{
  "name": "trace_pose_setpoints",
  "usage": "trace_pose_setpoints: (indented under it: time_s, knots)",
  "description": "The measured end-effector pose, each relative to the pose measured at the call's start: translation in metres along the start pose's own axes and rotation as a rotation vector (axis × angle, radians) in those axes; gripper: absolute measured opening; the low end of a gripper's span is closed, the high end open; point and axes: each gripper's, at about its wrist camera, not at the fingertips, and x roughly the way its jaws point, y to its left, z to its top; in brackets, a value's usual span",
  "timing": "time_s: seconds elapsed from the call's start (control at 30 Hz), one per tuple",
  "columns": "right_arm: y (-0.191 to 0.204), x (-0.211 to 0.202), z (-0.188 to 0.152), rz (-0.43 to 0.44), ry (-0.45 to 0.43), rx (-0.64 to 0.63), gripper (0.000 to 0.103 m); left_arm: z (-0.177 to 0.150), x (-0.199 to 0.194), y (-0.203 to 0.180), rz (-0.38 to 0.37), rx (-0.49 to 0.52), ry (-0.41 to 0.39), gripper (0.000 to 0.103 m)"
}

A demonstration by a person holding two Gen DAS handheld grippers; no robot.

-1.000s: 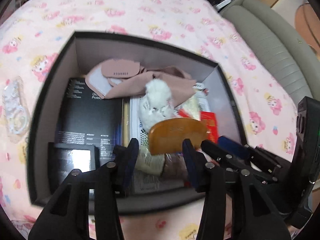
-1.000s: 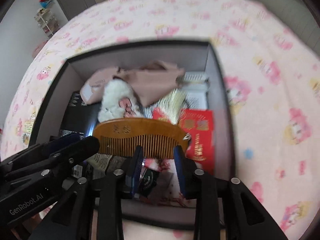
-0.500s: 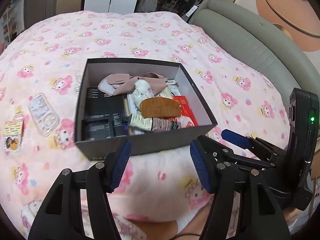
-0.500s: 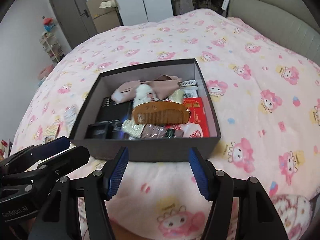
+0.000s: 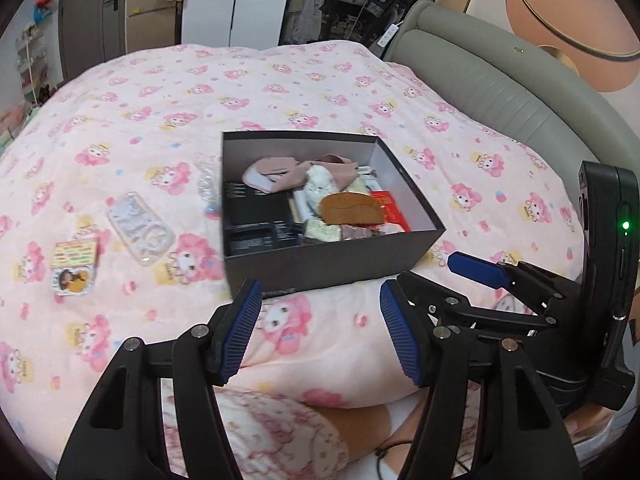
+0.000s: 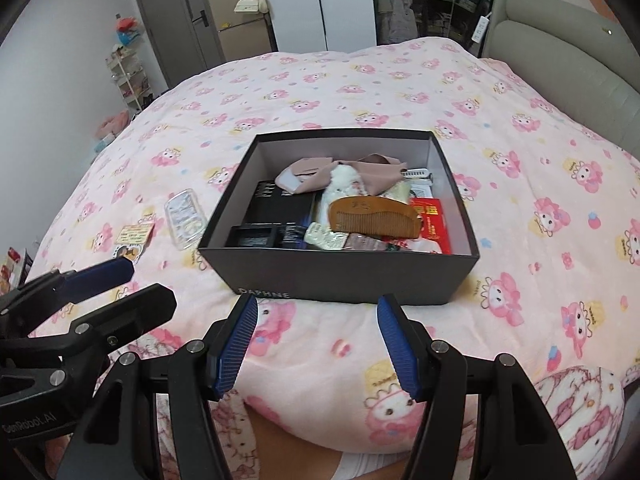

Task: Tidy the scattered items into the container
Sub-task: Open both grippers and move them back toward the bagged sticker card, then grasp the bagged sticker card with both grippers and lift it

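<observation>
Both grippers, left [image 5: 320, 332] and right [image 6: 318, 340], gape empty short of the box [image 6: 340, 276]; comb [image 6: 374, 222] lies inside.

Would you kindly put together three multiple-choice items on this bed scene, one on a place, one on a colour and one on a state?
1. Where does the wooden comb lie?
A. Inside the dark box, on top of the other things
B. On the blanket left of the box
C. Between the right gripper's pads

2. What colour are the gripper pads?
A. Red
B. Blue
C. White

3. How do the two grippers stand?
A. Both shut on the comb
B. Left open, right shut on the box wall
C. Both open with nothing between the jaws

Answers:
1 A, the comb rests on the pile inside the box.
2 B, ribbed blue pads show in both wrist views.
3 C, the left gripper and right gripper frame only the pink blanket.
</observation>
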Motion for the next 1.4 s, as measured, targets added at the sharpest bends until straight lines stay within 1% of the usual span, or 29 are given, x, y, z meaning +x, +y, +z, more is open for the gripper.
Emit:
trace_pose_setpoints:
  time_s: [0.1, 0.3, 0.43, 0.63, 0.77, 0.9, 1.0, 1.1, 1.23, 1.33, 1.4]
  knots:
    - [0.014, -0.002, 0.001, 0.016, -0.005, -0.013, 0.059, -0.002, -0.008, 0.013, -0.004, -0.014, -0.010, 0.063]
    - [0.051, 0.005, 0.004, 0.010, 0.009, -0.099, 0.059, -0.013, -0.021, 0.044, 0.041, -0.050, -0.020, 0.063]
    - [0.079, 0.019, 0.005, 0.042, 0.042, -0.142, 0.059, -0.024, -0.026, 0.075, 0.058, -0.111, -0.016, 0.063]
    - [0.124, 0.041, 0.005, 0.080, 0.074, -0.210, 0.059, -0.040, -0.037, 0.120, 0.112, -0.196, -0.027, 0.063]
    - [0.155, 0.061, 0.004, 0.099, 0.112, -0.256, 0.059, -0.054, -0.034, 0.157, 0.122, -0.276, -0.017, 0.063]
    - [0.182, 0.086, 0.002, 0.128, 0.161, -0.295, 0.059, -0.066, -0.029, 0.190, 0.142, -0.347, -0.008, 0.062]
    - [0.204, 0.111, 0.003, 0.159, 0.213, -0.314, 0.059, -0.073, -0.023, 0.216, 0.153, -0.408, -0.001, 0.062]
    - [0.226, 0.137, 0.009, 0.204, 0.263, -0.333, 0.059, -0.074, -0.015, 0.247, 0.150, -0.474, -0.002, 0.063]
    - [0.253, 0.177, 0.027, 0.262, 0.320, -0.330, 0.059, -0.071, 0.003, 0.290, 0.146, -0.583, -0.018, 0.064]
    - [0.267, 0.208, 0.038, 0.285, 0.362, -0.327, 0.059, -0.070, 0.024, 0.322, 0.201, -0.655, -0.010, 0.064]
    - [0.274, 0.227, 0.042, 0.287, 0.385, -0.332, 0.059, -0.070, 0.038, 0.343, 0.238, -0.685, 0.000, 0.064]
